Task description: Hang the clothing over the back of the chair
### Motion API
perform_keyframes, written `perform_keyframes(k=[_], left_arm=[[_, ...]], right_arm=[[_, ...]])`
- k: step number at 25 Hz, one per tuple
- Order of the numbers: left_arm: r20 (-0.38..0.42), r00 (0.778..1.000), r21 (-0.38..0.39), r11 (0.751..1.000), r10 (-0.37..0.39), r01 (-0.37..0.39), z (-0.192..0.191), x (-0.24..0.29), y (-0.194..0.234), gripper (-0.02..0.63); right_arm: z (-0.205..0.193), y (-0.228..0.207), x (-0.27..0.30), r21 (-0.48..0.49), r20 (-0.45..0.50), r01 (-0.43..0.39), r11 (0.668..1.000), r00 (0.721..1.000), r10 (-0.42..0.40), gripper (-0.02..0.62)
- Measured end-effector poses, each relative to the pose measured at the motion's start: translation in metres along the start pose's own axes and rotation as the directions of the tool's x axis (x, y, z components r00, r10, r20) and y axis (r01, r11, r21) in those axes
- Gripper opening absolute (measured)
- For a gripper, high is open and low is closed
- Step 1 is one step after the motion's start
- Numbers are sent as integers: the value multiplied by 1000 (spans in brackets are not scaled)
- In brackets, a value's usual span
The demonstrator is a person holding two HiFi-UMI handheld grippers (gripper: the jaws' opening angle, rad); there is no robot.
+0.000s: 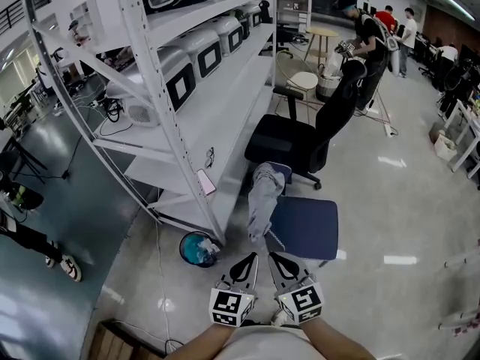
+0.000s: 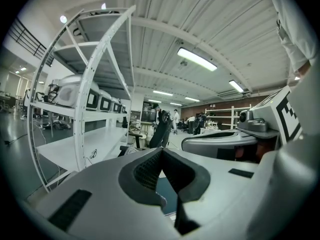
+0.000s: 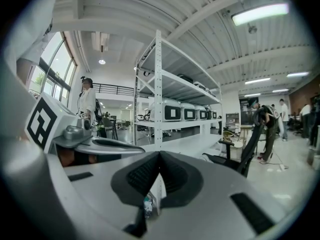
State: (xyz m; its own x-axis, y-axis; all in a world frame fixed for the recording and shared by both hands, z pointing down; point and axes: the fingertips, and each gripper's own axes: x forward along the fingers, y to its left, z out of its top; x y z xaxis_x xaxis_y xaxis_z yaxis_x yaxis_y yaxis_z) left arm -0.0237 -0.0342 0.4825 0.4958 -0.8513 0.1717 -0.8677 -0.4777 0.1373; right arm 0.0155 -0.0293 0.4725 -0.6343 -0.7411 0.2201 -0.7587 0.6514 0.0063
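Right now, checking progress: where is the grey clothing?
Head view, centre: the grey clothing drapes over the back of the blue chair, beside the white shelf rack.

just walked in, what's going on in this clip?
A person holds two grippers low in front of them, the left gripper and the right gripper side by side, both shut and empty. Ahead, the grey clothing is draped over the back of the blue-seated chair, next to the white shelving rack. Neither gripper touches it, so the hanging looks done.
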Motion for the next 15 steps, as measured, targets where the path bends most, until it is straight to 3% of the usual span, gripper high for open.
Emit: perform_keyframes(k=[15], left_arm=[[-1,1000,-6,1000,26,-26,-2,-10,23,8]], right_arm=[[4,20,19,-16,0,-34,999,999,34,17]])
